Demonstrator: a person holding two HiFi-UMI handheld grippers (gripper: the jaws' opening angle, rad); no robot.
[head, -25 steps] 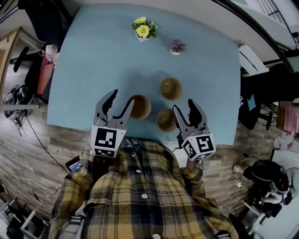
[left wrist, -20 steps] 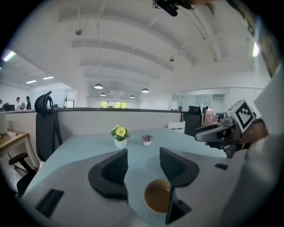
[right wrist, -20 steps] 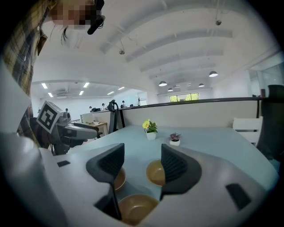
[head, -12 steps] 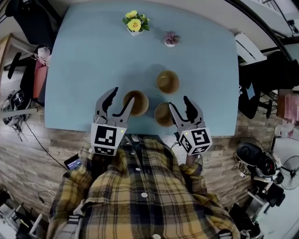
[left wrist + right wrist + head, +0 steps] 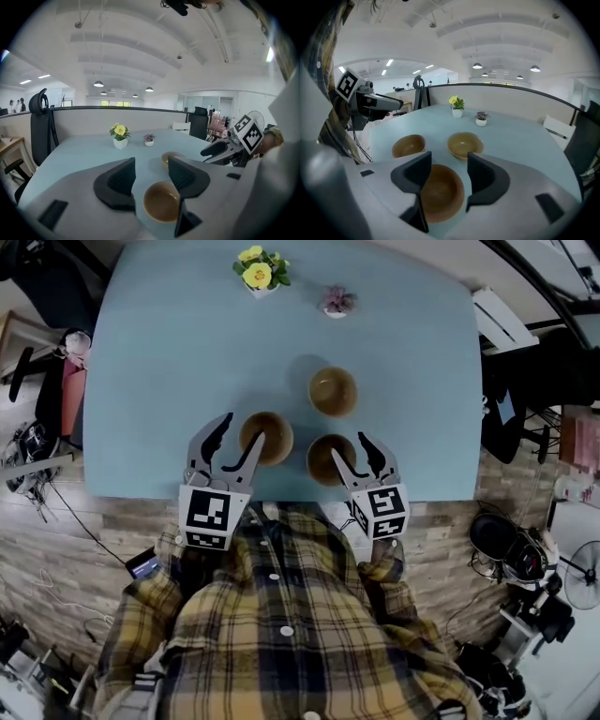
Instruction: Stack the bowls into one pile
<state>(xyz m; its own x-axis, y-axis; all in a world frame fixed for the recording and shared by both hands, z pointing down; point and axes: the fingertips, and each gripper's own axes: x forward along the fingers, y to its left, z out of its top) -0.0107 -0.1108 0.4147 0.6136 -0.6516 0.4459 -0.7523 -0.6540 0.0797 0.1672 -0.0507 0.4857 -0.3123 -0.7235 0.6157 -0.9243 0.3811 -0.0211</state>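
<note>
Three round brown bowls sit apart on the pale blue table (image 5: 169, 352).

- Left gripper (image 5: 244, 427): jaws apart, empty, over the near-left bowl (image 5: 274, 439).
- Right gripper (image 5: 351, 446): jaws apart, empty, over the near-right bowl (image 5: 324, 459).
- Far bowl (image 5: 333, 391): straight beyond the right gripper, which is the nearer one.

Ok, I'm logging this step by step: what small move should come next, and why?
Probably lower the right gripper until its open jaws straddle the rim of the near bowl. That bowl lies right under them, the left bowl and far bowl sit apart, and neither gripper holds anything.
</note>
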